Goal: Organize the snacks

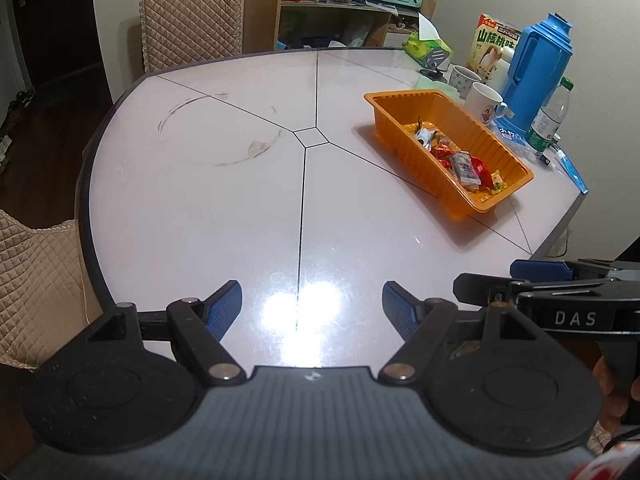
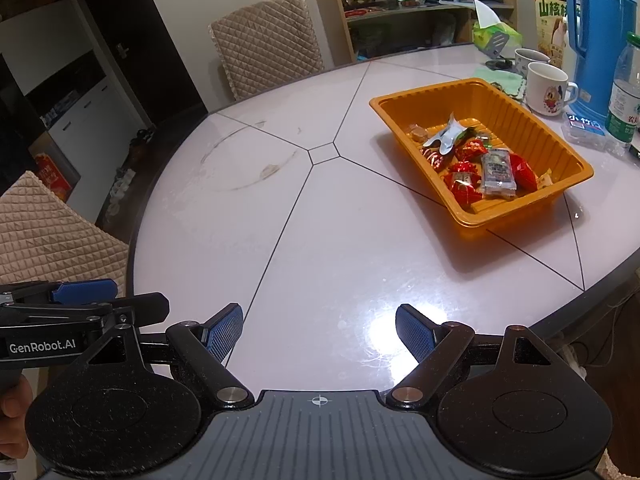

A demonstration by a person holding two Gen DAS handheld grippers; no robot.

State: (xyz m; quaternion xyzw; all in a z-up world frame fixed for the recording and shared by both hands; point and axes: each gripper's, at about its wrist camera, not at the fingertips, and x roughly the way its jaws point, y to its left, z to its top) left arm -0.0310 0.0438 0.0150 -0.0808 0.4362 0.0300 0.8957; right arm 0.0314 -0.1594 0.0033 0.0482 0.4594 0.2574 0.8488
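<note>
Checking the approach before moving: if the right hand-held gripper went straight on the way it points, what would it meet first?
Probably the bare table top. The right hand-held gripper is open, empty and angled downward at it. The orange tray of snacks sits off to the right of that line, though depth is hard to judge.

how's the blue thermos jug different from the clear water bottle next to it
The blue plastic thermos jug is opaque, while the clear plastic water bottle with the green label is see-through. The jug is the taller and wider of the two, the bottle slimmer. The jug has a side handle; the bottle has none and wears a green cap. Both stand upright at the far right edge of the white round table, behind the orange tray.
</note>
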